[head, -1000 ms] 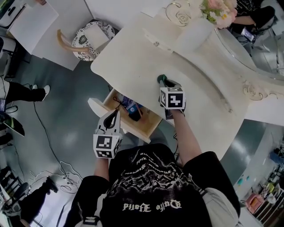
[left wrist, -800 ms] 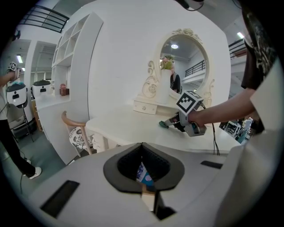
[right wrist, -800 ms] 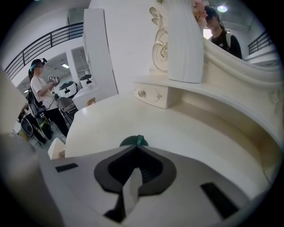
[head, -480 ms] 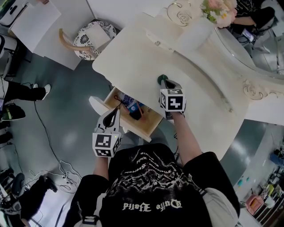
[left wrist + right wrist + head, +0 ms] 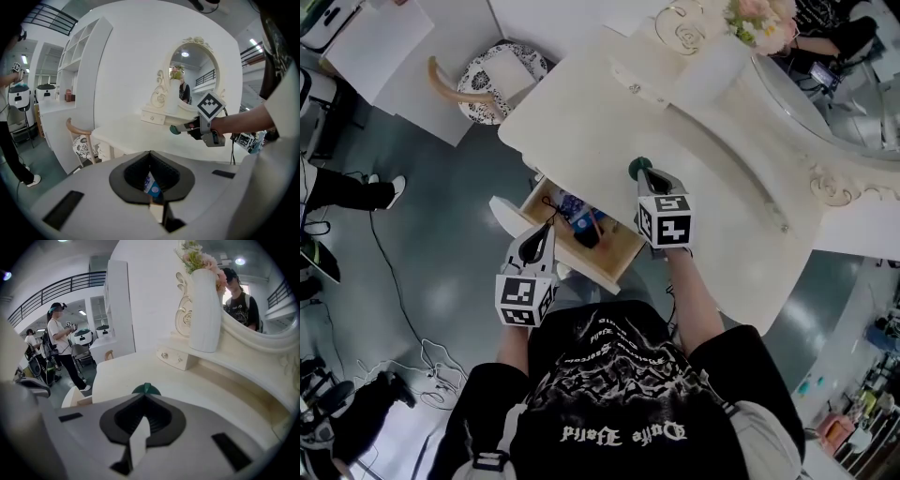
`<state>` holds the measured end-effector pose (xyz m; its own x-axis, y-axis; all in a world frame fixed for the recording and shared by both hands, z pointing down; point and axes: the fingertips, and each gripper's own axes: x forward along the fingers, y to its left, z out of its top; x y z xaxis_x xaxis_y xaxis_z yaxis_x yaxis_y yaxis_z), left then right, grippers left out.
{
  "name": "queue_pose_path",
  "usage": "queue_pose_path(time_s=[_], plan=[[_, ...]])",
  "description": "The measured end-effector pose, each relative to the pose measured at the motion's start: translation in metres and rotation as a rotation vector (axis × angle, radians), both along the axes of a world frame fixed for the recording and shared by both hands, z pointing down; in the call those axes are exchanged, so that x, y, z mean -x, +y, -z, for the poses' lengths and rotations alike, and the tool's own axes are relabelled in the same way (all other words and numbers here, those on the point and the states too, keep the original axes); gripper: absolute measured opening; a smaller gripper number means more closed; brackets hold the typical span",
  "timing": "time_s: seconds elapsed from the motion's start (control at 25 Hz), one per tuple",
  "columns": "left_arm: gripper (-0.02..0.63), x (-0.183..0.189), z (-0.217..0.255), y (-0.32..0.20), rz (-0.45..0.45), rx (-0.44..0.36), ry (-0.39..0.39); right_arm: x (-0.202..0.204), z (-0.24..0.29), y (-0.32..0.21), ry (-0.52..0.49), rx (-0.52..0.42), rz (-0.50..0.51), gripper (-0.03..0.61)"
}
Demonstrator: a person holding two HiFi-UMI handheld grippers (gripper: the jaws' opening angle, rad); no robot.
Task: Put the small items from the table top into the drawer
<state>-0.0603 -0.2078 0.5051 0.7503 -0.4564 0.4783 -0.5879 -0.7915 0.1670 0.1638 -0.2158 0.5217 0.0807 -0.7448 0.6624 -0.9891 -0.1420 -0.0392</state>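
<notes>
The right gripper (image 5: 642, 172) is closed, its tips pinching a small dark green, dome-shaped item (image 5: 634, 170) that shows just beyond the jaw tips in the right gripper view. The item appears to hang slightly clear of the cream-white curved table top (image 5: 581, 131). The left gripper (image 5: 547, 232) is also closed, with nothing clamped between its pads, and hangs over the open light wooden drawer (image 5: 624, 257). The relation that governs the next move: in the head view the drawer lies to the left of the green item and nearer the person, just below the table edge, with its long axis running diagonally from upper left to lower right. The right gripper carries the item, so the transfer probably falls to that hand. A blue-and-white packet (image 5: 578, 223) already lies in the drawer; its label is too small to read. The white print on the person's black shirt (image 5: 619, 394) appears upside down and cannot be read reliably.
</notes>
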Motion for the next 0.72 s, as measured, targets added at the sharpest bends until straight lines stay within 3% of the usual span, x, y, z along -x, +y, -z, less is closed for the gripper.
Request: queue_pose_path(time_s=[0.72], plan=[[0.015,0.015,0.004,0.016,-0.042,-0.016,0.030,0.049,0.011,0.037,0.001,-0.021,0.041,0.009]])
